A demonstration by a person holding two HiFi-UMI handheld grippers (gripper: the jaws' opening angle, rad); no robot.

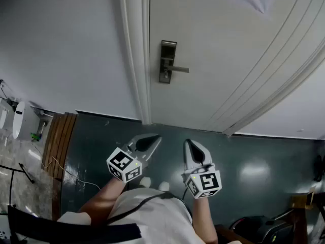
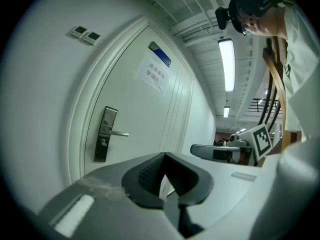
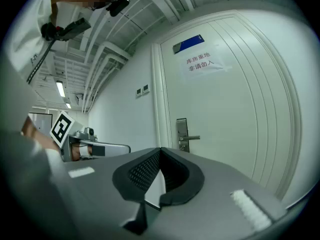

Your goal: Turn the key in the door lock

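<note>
A: The lock plate [image 1: 167, 61] is picked out now: a tall, dark metal rectangle set at the edge of the smooth white panelled door [image 1: 228, 60]. A slim silver lever [image 1: 179, 69] is seen jutting sideways from it.

B: A small round cylinder [image 2: 103, 143] is spotted under that lever. Whatever sits in it is too small to be told.

A: The left claw [image 1: 154, 139] is held well below the plate, ribbed dark pads pressed tip to tip, nothing gripped.

B: The right claw [image 1: 189, 144] is likewise closed and empty, below the plate too, over the glossy dark floor [image 1: 254, 156].
</note>
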